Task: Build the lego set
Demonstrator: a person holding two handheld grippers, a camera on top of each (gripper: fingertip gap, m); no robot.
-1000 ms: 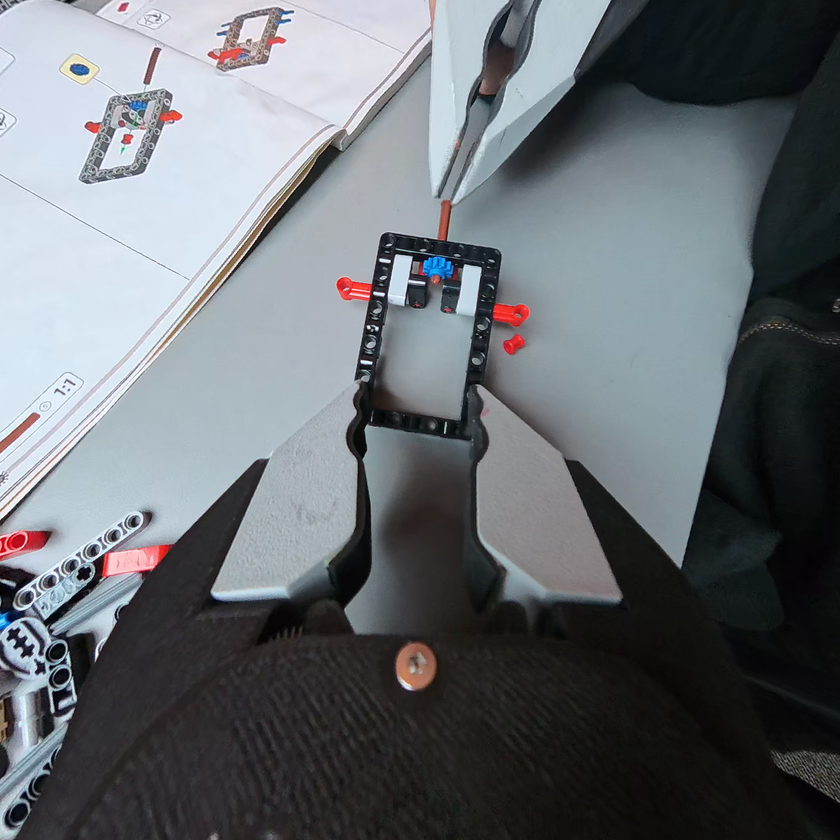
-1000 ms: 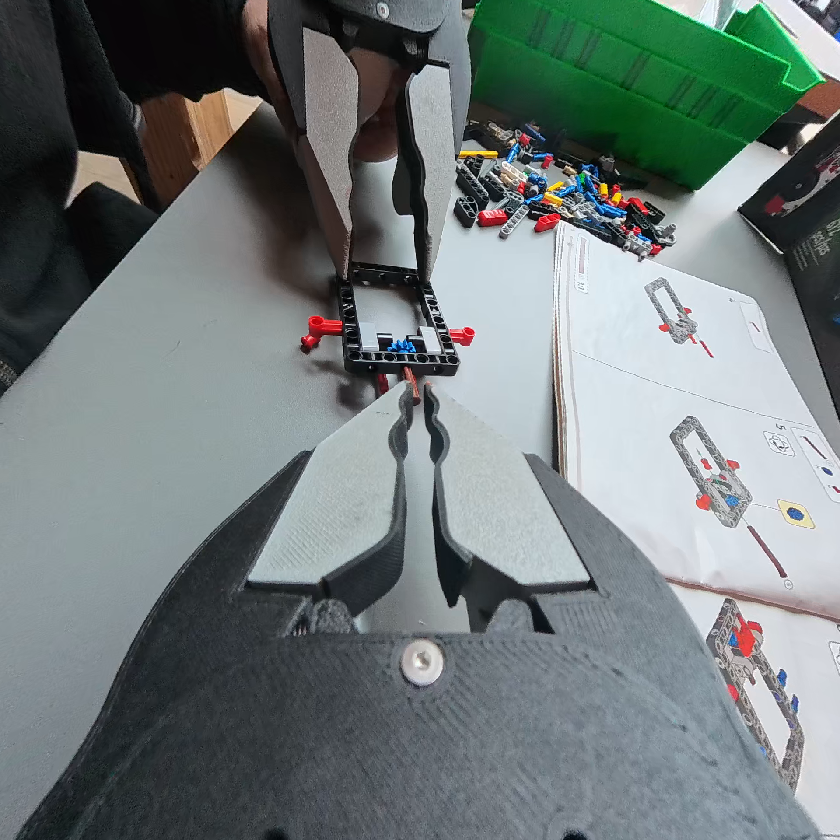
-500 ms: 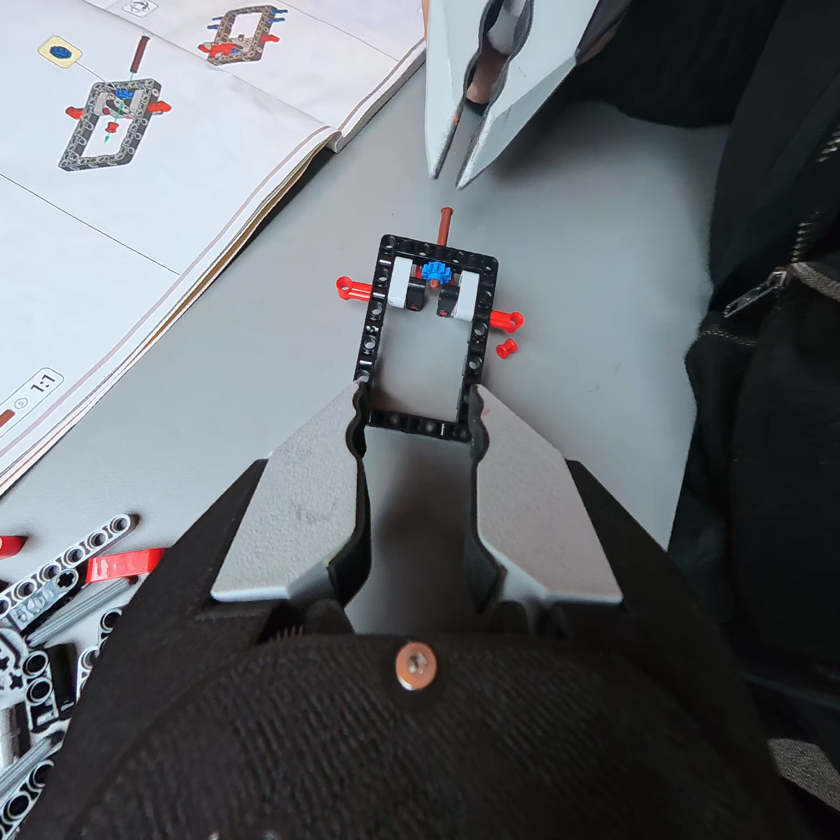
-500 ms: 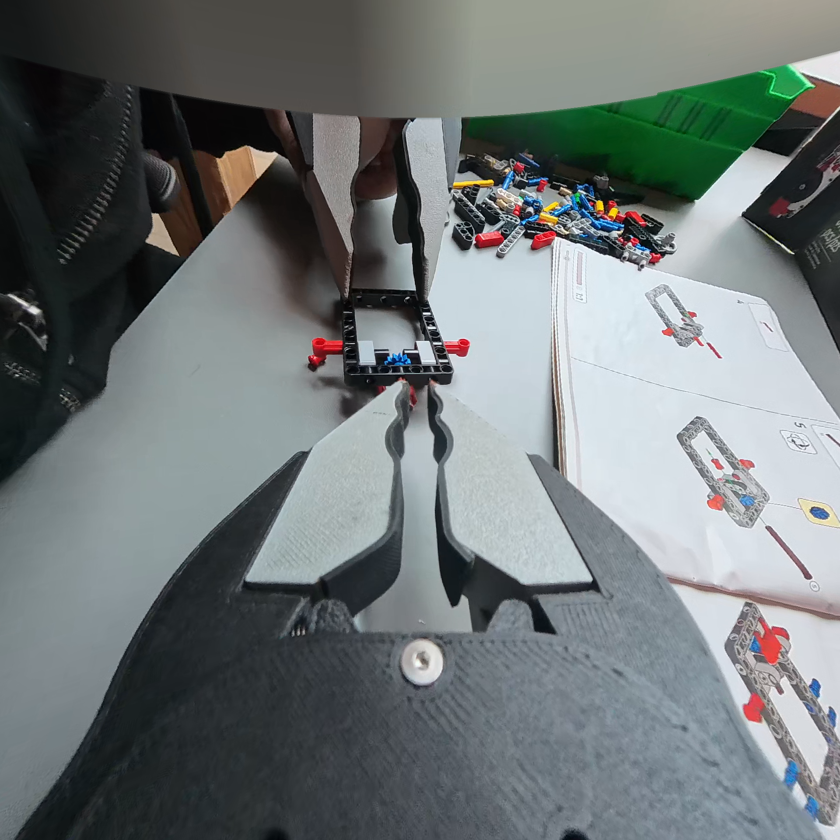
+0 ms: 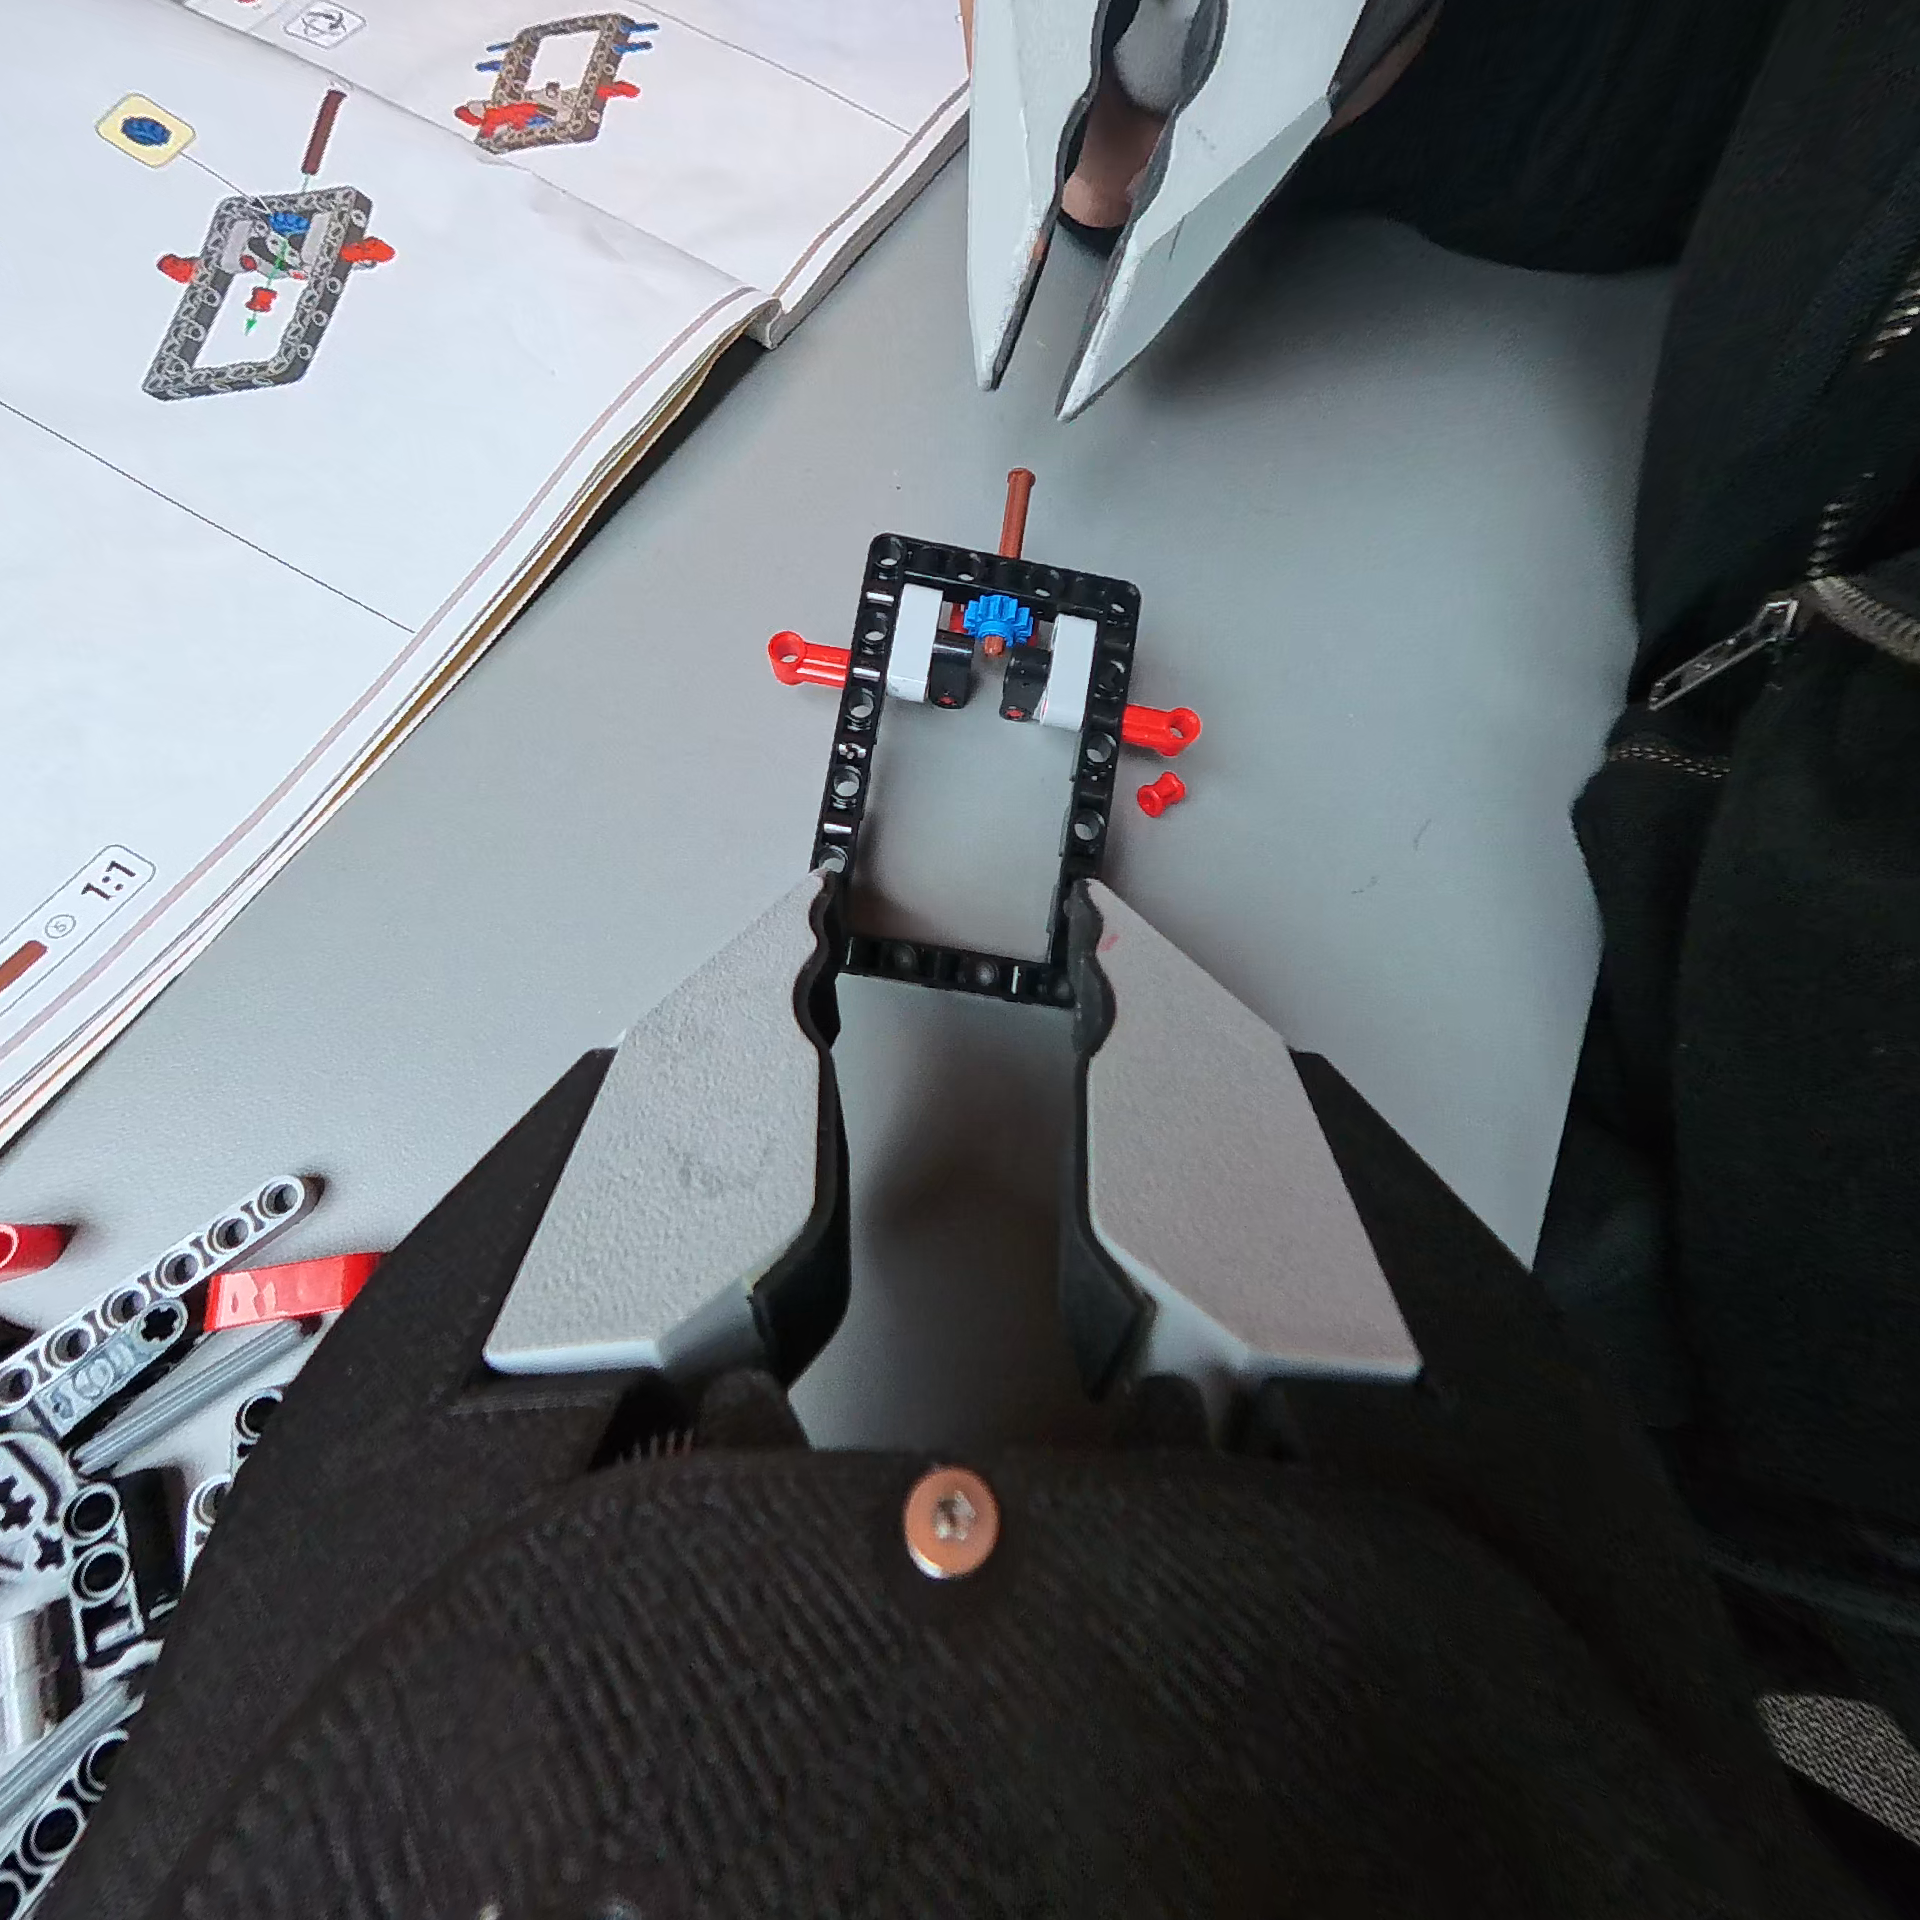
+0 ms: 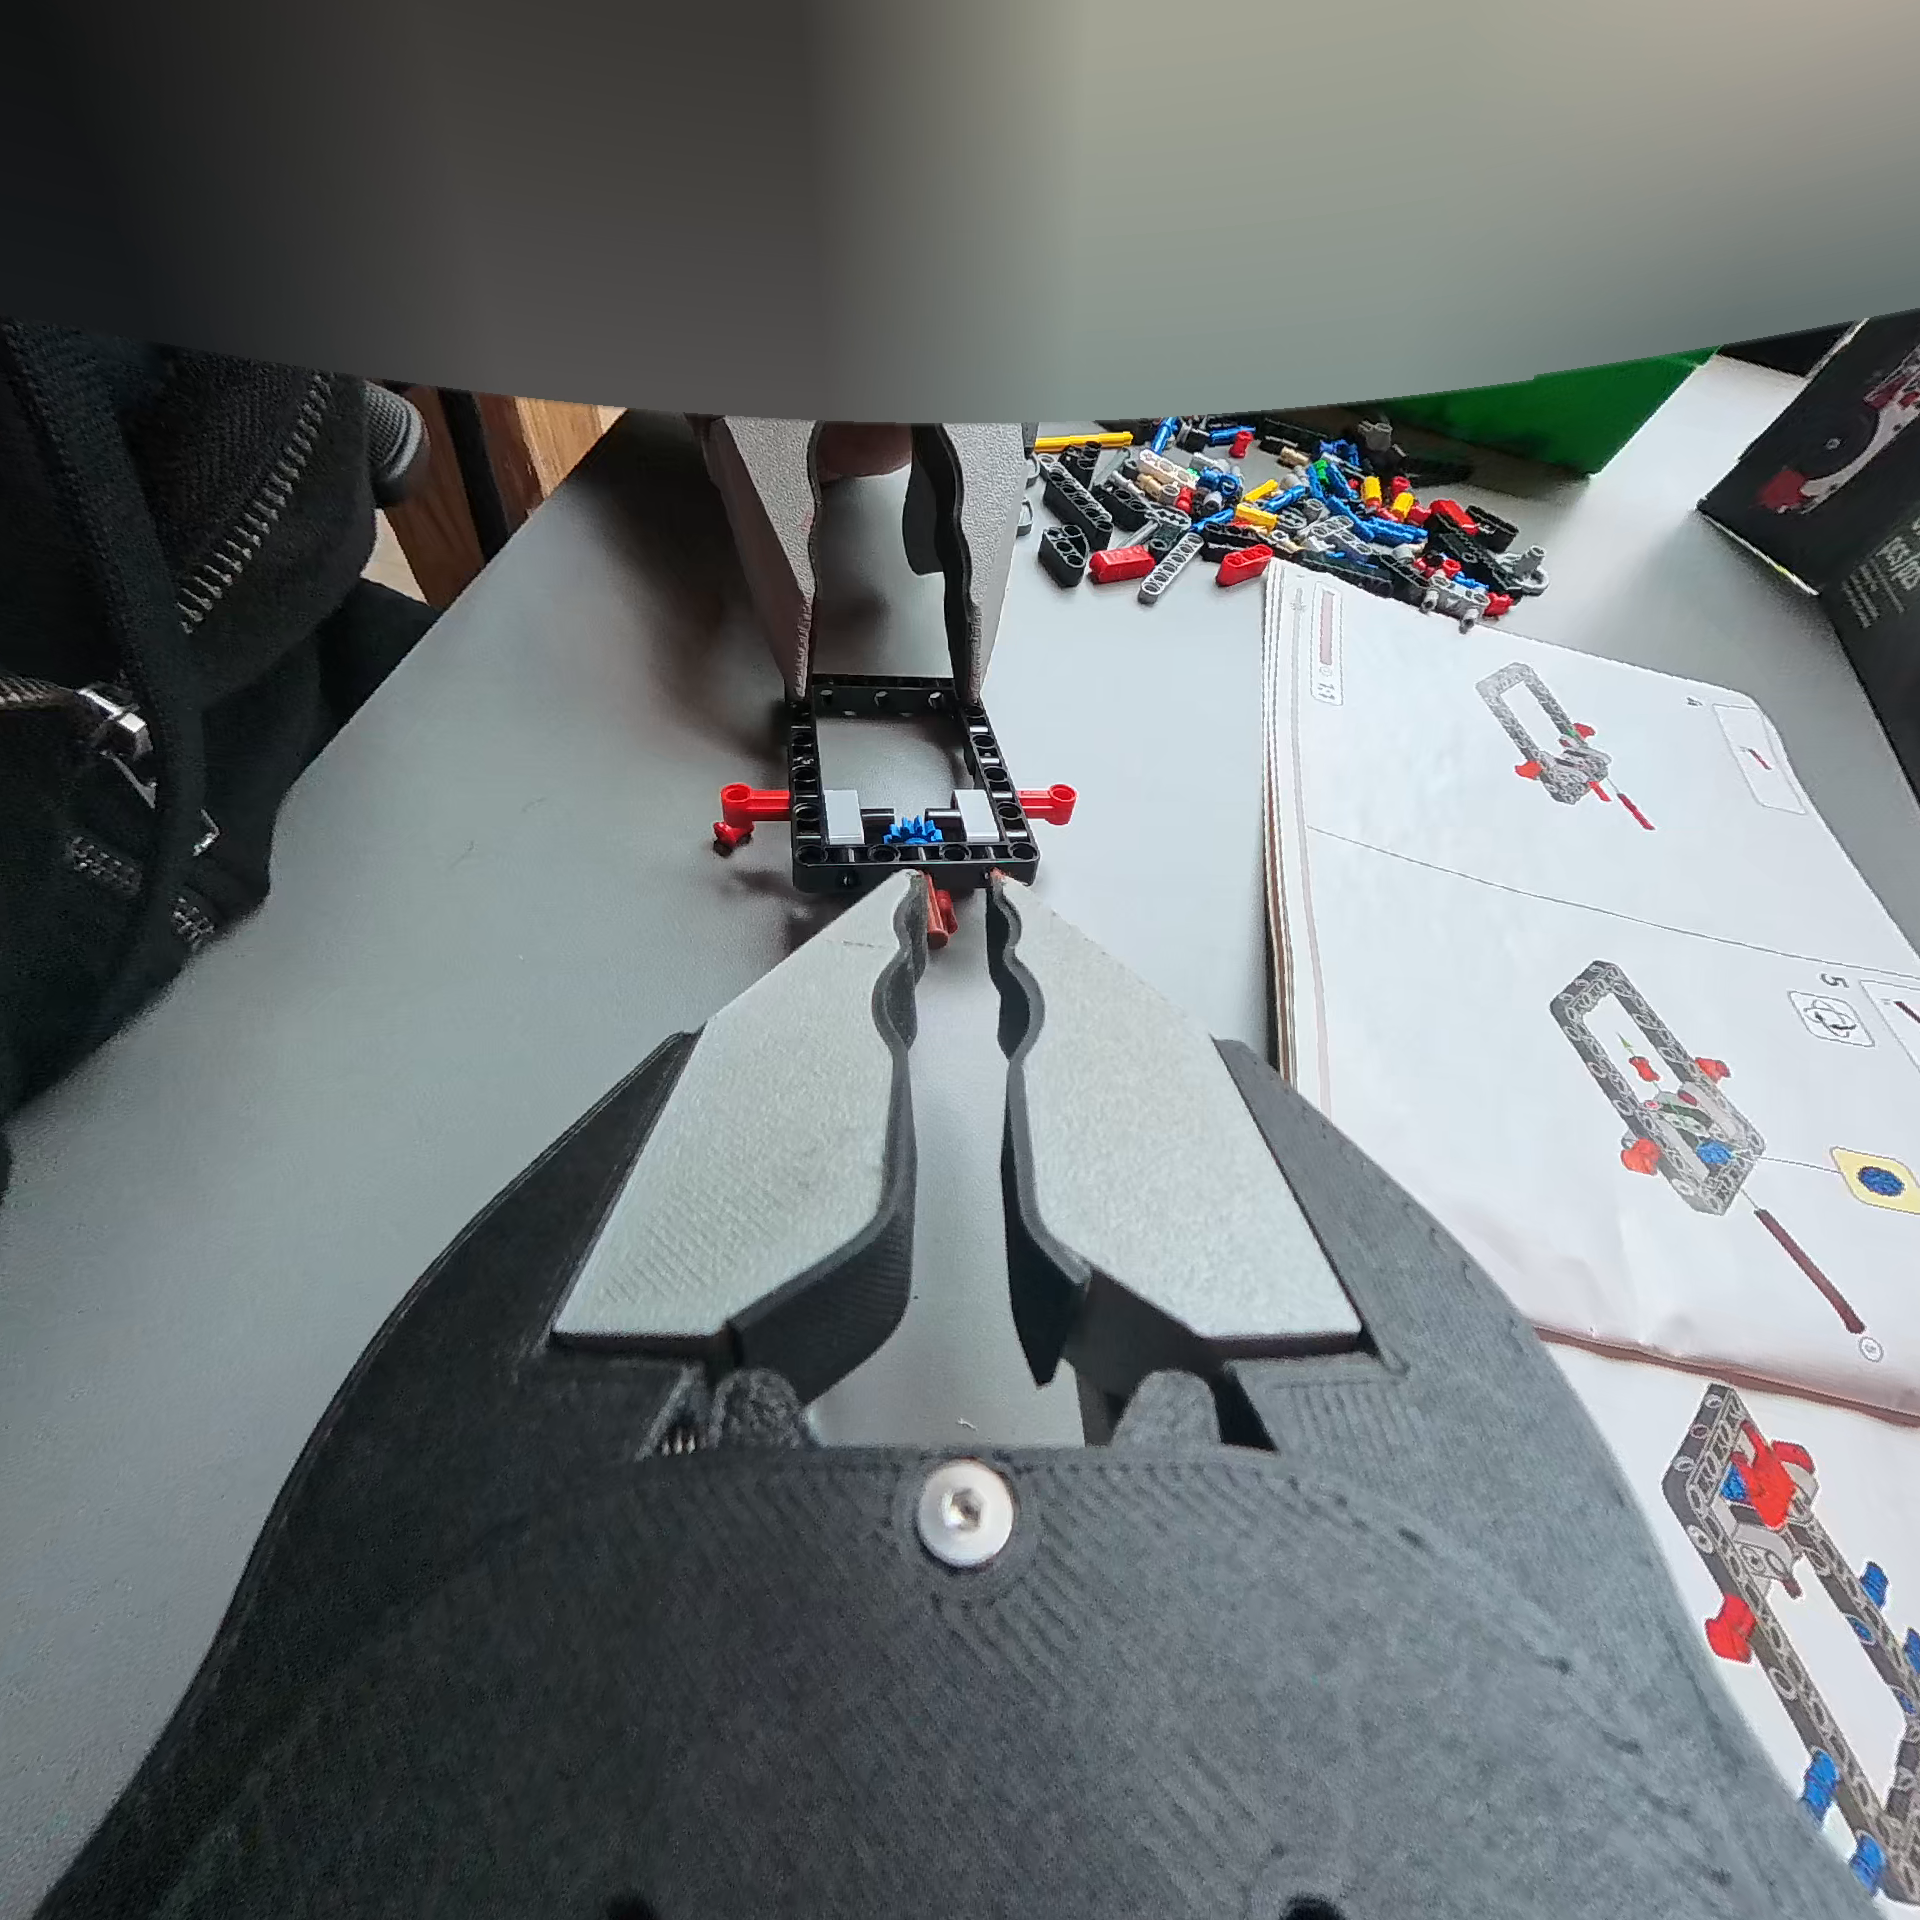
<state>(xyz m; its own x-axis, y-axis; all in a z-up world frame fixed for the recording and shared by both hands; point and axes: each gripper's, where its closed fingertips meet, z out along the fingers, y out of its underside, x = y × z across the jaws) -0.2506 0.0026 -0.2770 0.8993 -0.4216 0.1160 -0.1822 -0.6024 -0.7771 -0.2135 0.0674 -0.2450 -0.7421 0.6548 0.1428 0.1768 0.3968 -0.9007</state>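
Brown axle (image 6: 940,914) half-hidden between gripper (image 6: 951,899) tips

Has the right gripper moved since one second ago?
Yes. In the left wrist view the right gripper has backed away from the black frame, letting go of the brown axle.

The right gripper (image 5: 1029,400) has let go of the brown axle (image 5: 1014,511) and drawn back from it, so a gap of table now lies between its tips and the axle's end. Its fingers, pinched on the axle a second ago, now stand slightly parted. The axle seems seated deeper in the black frame (image 5: 977,769), though the angle makes that hard to judge.
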